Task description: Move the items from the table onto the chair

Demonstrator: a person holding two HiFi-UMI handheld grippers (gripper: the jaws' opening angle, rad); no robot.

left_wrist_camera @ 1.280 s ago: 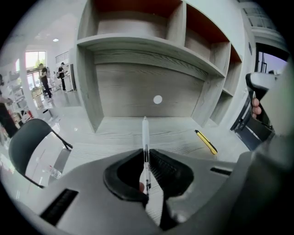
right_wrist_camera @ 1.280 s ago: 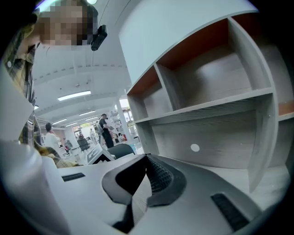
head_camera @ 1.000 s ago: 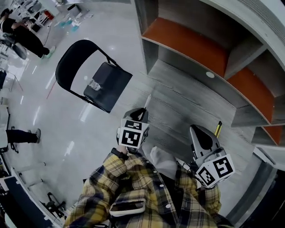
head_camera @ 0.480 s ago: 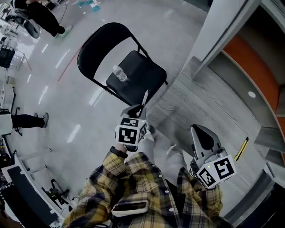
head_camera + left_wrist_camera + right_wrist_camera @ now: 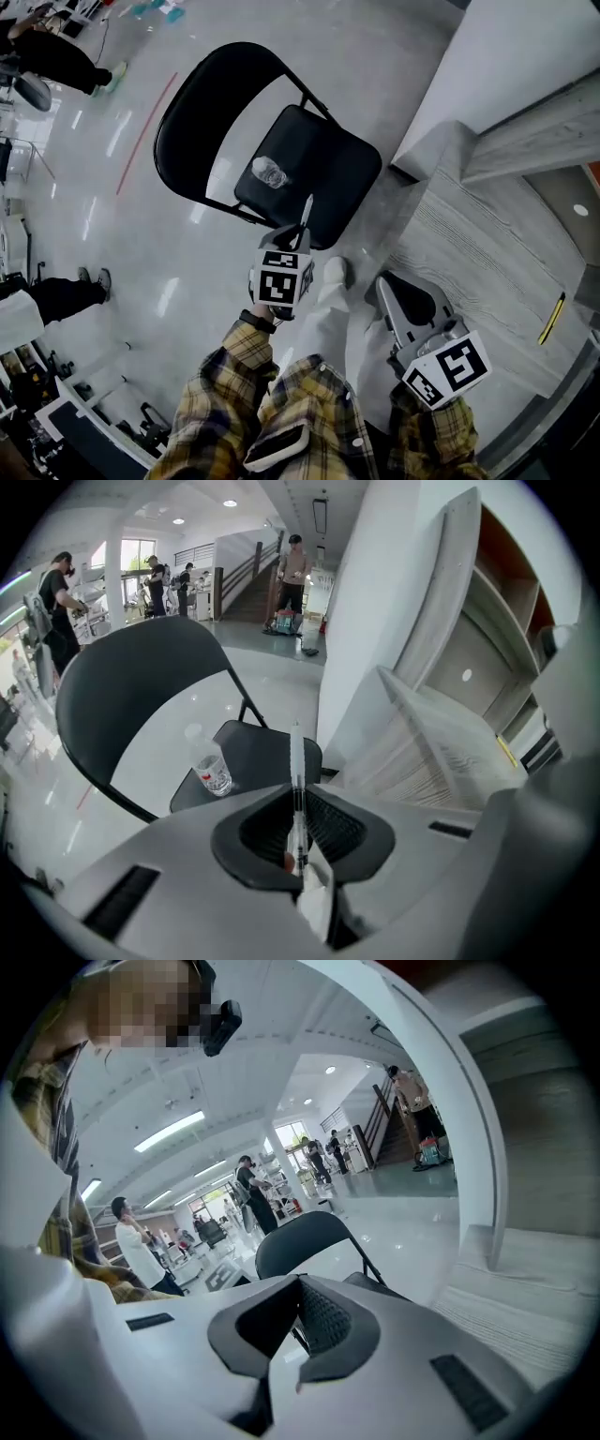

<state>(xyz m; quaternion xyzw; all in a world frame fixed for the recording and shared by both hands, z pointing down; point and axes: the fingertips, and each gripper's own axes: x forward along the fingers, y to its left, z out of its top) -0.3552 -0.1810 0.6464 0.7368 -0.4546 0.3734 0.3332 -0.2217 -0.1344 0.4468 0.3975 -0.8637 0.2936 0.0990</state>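
Well, glossy floor (image 5: 141, 244) — table (image 5: 478, 253) bears perhaps a yellow pen (image 5: 551, 319)

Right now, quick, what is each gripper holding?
Left gripper: closed on a pen.
Right gripper: closed, holding nothing.

The chair seat (image 5: 328, 178) is lying open on its near side, where the left hand-held gripper (image 5: 294, 231) is clamping a pen (image 5: 307, 208). A water bottle (image 5: 270, 172) is occupying the seat's left part; the rest is sitting bare. The backrest (image 5: 202, 89) is walling the far side, and the grey surface (image 5: 487, 253) is crowding the right corner.
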